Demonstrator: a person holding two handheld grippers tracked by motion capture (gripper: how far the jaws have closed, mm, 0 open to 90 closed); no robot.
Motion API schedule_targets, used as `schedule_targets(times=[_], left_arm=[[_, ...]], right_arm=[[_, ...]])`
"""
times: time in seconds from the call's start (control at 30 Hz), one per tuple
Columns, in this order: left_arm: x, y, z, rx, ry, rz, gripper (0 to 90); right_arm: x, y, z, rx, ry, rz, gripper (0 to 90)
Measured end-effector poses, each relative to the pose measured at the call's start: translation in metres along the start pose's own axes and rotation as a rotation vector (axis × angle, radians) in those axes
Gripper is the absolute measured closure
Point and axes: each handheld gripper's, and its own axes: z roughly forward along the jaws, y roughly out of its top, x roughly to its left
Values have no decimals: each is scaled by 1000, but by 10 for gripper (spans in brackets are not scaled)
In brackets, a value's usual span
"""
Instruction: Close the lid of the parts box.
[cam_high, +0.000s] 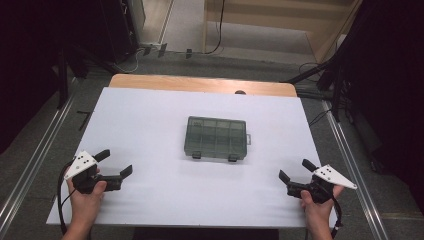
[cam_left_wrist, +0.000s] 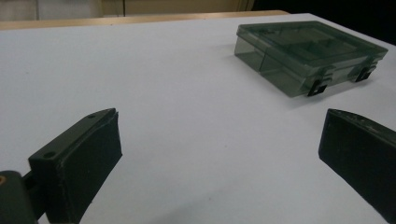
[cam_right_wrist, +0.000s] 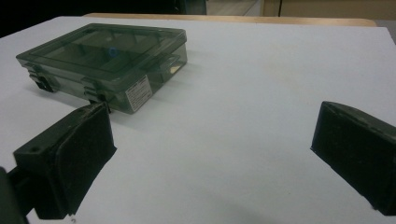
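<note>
My left gripper (cam_high: 116, 163) and right gripper (cam_high: 296, 170) stand wide open, holding nothing. The closed compartment box (cam_high: 216, 138) lies between them, well apart.

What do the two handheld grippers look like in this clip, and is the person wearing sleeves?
Both the left gripper and the right gripper are black, each with two blocky, flat-faced fingers, a grey three-cornered plate with small dark dots on top, and a thin black cable trailing back. No sleeves are visible on the forearms.

The compartment box (cam_high: 217, 138) lies on the table (cam_high: 150, 125), ahead of and between both grippers' fingers (cam_high: 127, 171).
</note>
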Motion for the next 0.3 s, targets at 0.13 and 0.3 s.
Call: schedule_targets(times=[0.13,0.3], left_arm=[[4,-3,-7,-10,7,-20,0],[5,-5,-4,-1,-10,-29,0]], right_arm=[[0,0,0,2,-3,-1,0],[2,-1,1,5,-5,-15,0]])
